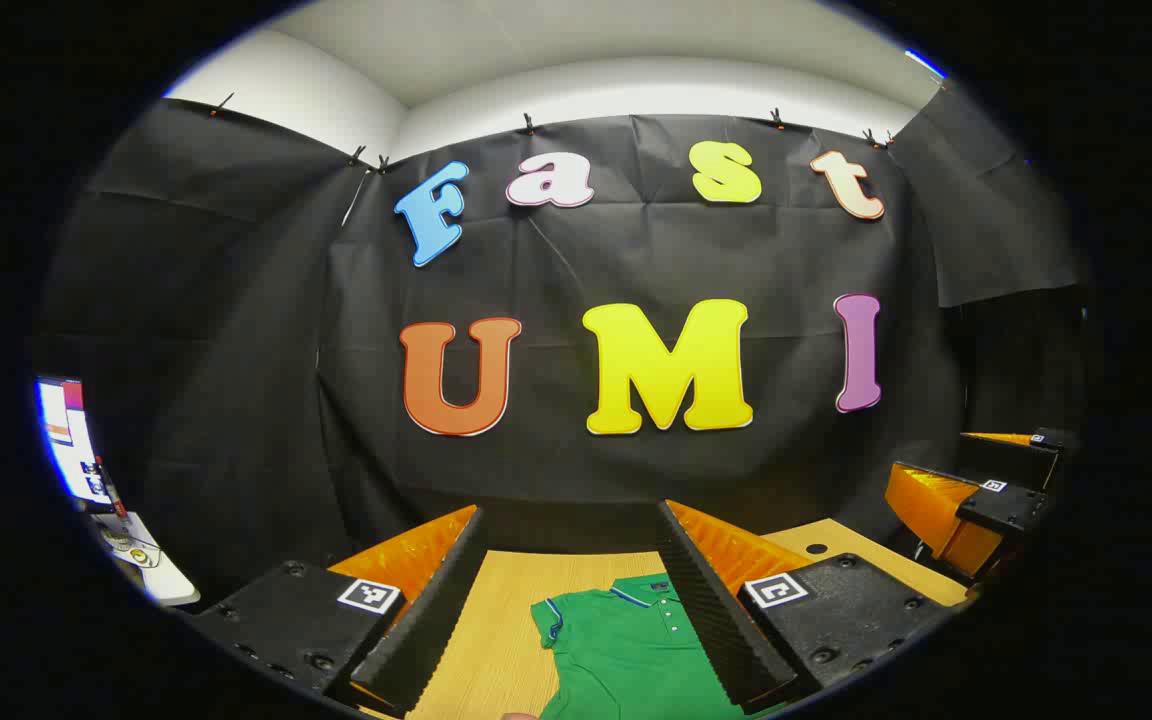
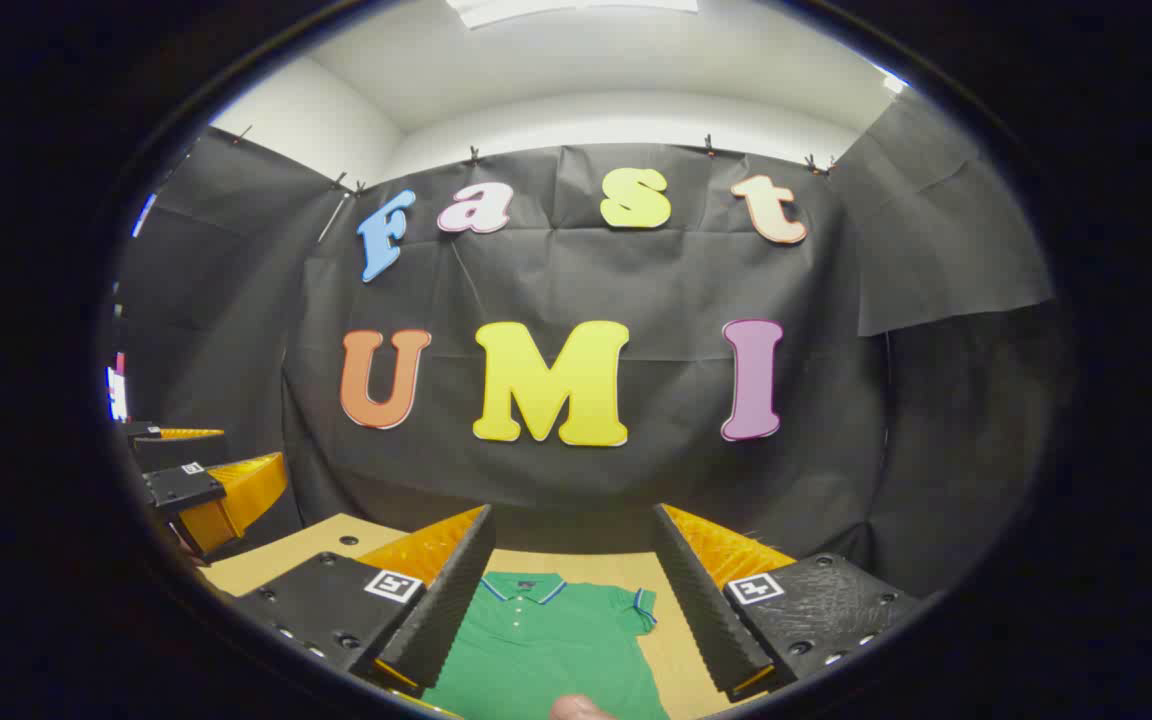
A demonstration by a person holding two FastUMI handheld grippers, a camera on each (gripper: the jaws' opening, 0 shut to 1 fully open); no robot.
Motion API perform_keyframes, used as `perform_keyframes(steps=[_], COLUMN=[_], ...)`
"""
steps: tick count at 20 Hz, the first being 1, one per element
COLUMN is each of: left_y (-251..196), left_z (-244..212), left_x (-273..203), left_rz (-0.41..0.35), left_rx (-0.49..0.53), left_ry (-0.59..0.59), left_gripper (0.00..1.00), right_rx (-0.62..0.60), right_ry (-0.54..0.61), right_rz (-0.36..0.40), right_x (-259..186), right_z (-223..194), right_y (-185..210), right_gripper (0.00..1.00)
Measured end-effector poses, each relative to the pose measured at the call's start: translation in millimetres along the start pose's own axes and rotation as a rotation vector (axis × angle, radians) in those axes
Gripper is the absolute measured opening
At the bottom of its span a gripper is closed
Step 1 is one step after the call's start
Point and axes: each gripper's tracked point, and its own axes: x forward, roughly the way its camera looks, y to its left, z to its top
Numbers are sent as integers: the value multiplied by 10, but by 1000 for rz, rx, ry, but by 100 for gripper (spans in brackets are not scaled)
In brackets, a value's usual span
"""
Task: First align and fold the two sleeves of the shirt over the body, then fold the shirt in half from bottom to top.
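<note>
On the counter [image 1: 496, 640] lies the shirt [image 1: 626, 645], flat, collar toward the far wall. Above its near side hang the left gripper [image 1: 566, 600] and right gripper [image 2: 571, 600], both spread wide, holding nothing.

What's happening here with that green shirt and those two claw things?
A person holds two grippers above a wooden table where a green shirt lies flat, collar toward the booth wall. The left gripper and the right gripper are both open and hover over the shirt, touching nothing. The short sleeves are spread out to the sides, so folding has not started; the sleeves are to go over the body first.
</note>
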Motion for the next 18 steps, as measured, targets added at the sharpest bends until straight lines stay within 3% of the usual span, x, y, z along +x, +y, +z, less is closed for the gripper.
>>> perform_keyframes(steps=[18], left_y=[52], left_z=[-35], left_x=[-20], left_rz=[8], left_rx=[-10], left_ry=[5], left_gripper=[100], right_rx=[-15], right_ry=[22], right_rz=[-5], right_x=[24], right_z=[-56], right_y=[-87], right_gripper=[96])
